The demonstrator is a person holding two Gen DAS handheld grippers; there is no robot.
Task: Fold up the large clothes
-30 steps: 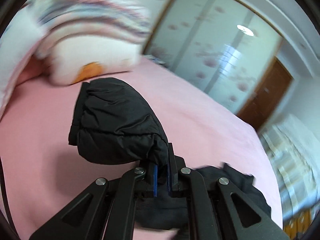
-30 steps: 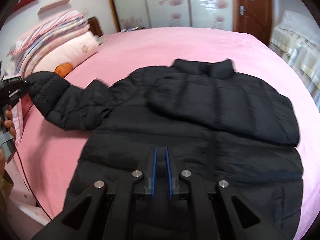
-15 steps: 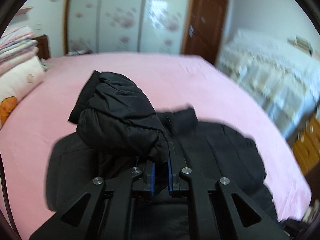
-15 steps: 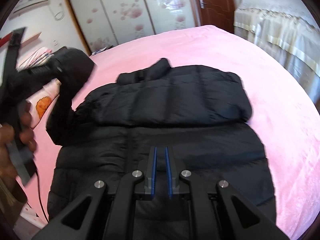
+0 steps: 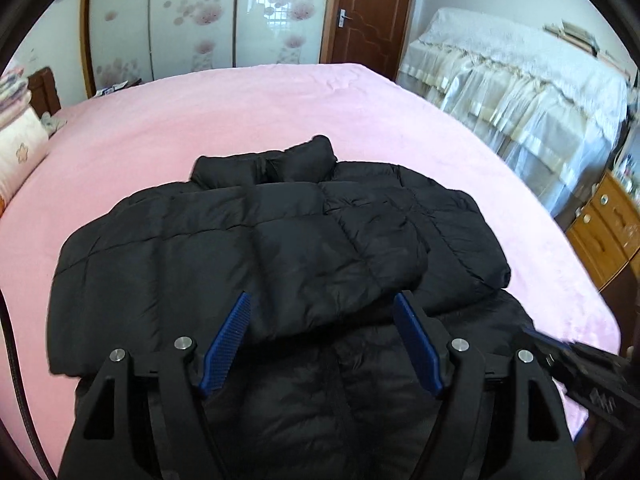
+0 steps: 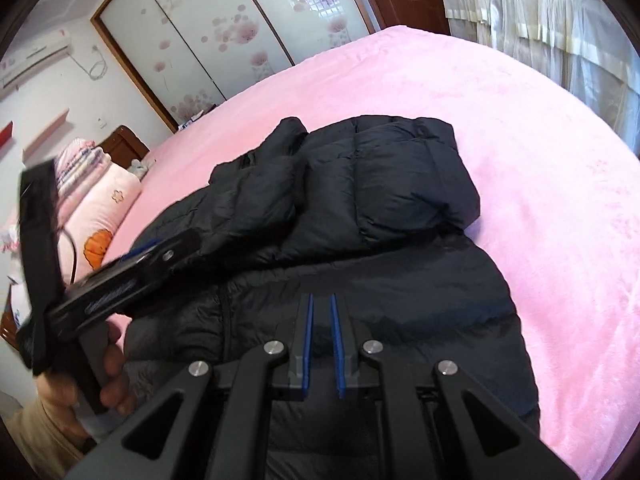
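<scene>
A black puffer jacket (image 5: 280,248) lies front up on the pink bed (image 5: 240,100), collar away from me, with both sleeves folded across its chest. My left gripper (image 5: 324,312) is open, its blue pads either side of the folded left sleeve's cuff, holding nothing. It also shows from the side in the right wrist view (image 6: 132,264), low over the jacket (image 6: 360,208). My right gripper (image 6: 322,312) is shut and empty, hovering above the jacket's lower front; its tip shows in the left wrist view (image 5: 568,352).
Pillows and folded quilts (image 6: 100,208) are stacked at the bed's head on the left. A second bed with a cream cover (image 5: 520,76) stands to the right, with a wooden drawer unit (image 5: 604,224) beside it. Sliding wardrobe doors (image 5: 200,20) and a brown door (image 5: 364,12) stand behind.
My left gripper carried the left sleeve across over the jacket's chest, laid it down and opened. The right gripper stayed shut and shifted right.
</scene>
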